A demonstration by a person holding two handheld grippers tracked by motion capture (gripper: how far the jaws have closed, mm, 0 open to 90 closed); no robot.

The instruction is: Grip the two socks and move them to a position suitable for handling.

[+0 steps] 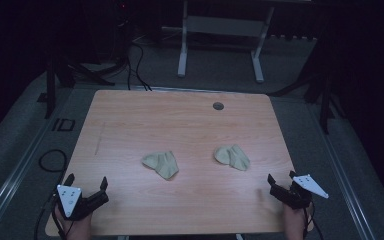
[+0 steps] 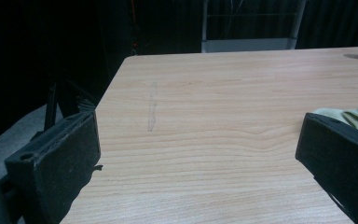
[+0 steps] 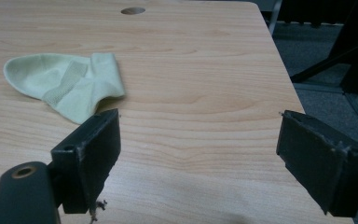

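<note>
Bench (image 1: 130, 125), pale wood, bare but for two socks near its middle, toward the near edge. Left sock (image 1: 161, 164) and right sock (image 1: 232, 157) lay flat and apart, each bent at the heel, pale yellow-green knit with a ribbed patch.

Left tongs (image 1: 86, 182) hovered at the near left corner, jaws wide apart, nothing between them. Right tongs (image 1: 281, 177) hovered at the near right corner, jaws likewise wide and empty, with the right sock ahead of them.

Judged: socks light, limp and stretchy, not fragile, likely to drape and fold once lifted. Thin against the wood, so a pinch from above at the cuff or the raised heel fold should catch best; a flat middle might slip.
</note>
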